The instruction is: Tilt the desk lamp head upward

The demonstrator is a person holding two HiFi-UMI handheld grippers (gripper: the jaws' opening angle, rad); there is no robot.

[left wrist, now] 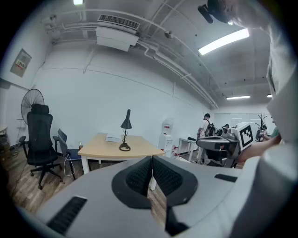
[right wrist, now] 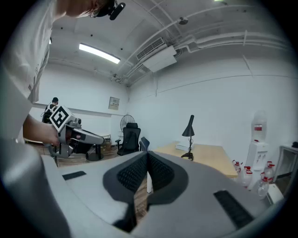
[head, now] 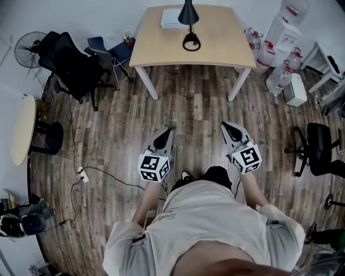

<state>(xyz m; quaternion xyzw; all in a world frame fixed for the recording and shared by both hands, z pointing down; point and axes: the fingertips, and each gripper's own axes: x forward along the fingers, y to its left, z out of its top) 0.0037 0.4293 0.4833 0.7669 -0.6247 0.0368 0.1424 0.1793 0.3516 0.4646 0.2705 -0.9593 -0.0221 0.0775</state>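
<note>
Standing well back from the surface (head: pixel 221 48), the person holds both forearms out in front of the body, one gripper in each hand. The two grippers sit side by side but apart, with their tips aimed toward the surface.

Dark brown wood planks make up the floor (head: pixel 188 108). The one surface has a rectangular top of pale wood on white legs and stands by the white wall. Two black office chairs (head: pixel 73 64) show in the head view, one left of the surface and one far off to the right.

The left gripper (head: pixel 163 139) is grey and smooth. Its jaws are pressed together, the ribbed black pads meet, and nothing is held between them. The right gripper (head: pixel 232 129) matches it, its jaws closed on nothing. Each one carries a cube with black and white square markers.

One desk lamp (head: pixel 188 13) stands on the surface near the middle of its far side, well apart from both grippers. It is black, with a cone-shaped shade, a thin stem and a ring-shaped base. In both gripper views the shade points downward. A flat white box (head: pixel 170 19) lies just beside the lamp.
</note>
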